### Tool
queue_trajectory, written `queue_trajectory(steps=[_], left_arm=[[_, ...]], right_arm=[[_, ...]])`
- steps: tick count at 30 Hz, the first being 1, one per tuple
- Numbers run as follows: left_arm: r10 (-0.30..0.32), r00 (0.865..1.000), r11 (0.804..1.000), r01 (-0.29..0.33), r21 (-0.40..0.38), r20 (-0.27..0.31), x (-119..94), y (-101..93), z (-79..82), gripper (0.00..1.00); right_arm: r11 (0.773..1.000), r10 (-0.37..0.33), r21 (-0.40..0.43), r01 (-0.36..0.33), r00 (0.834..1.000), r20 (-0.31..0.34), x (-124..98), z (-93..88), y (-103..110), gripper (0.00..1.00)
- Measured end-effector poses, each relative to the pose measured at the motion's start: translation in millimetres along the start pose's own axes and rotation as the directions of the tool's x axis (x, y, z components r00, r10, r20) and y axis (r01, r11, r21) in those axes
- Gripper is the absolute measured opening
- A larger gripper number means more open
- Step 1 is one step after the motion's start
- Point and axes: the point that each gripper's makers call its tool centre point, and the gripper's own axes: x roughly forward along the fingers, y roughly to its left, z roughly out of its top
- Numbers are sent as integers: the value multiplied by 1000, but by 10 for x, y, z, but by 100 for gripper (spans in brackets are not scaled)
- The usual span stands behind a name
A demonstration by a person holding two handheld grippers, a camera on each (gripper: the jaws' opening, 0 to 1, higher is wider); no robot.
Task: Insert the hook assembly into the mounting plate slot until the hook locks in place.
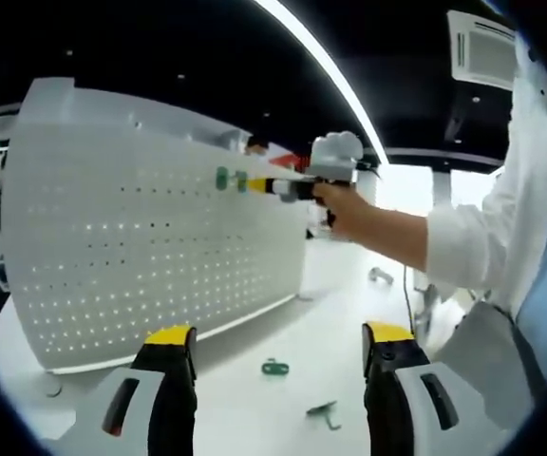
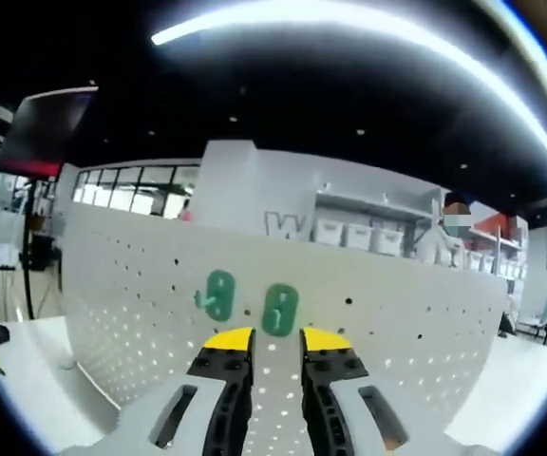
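A white pegboard mounting plate [image 1: 150, 247] [image 2: 416, 332] stands upright on the table. Two green hooks [image 1: 221, 178] [image 1: 241, 180] sit side by side on its face. In the right gripper view they are the left hook [image 2: 219, 294] and the right hook [image 2: 280, 309]. My right gripper [image 1: 257, 185] [image 2: 277, 340], held by a hand, has its yellow tips at the right hook's lower end. Its jaws stand a narrow gap apart, and I cannot tell whether they pinch the hook. My left gripper [image 1: 278, 334] is wide open and holds nothing, low over the table in front of the plate.
A loose green hook [image 1: 274, 367] and a grey metal hook [image 1: 323, 411] lie on the white table [image 1: 254, 418] between my left jaws. The person's sleeve and body [image 1: 501, 237] fill the right side. Shelves with bins [image 2: 359, 233] stand behind the plate.
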Motion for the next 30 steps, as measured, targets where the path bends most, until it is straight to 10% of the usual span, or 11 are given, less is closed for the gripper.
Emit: queue_trajectory(steps=[30], left_arm=[[21,999,1000,-20,23,-42,-2,52,-105,71]], right_arm=[[967,237,-88,-239,971,-38,-763,-259,572,17]])
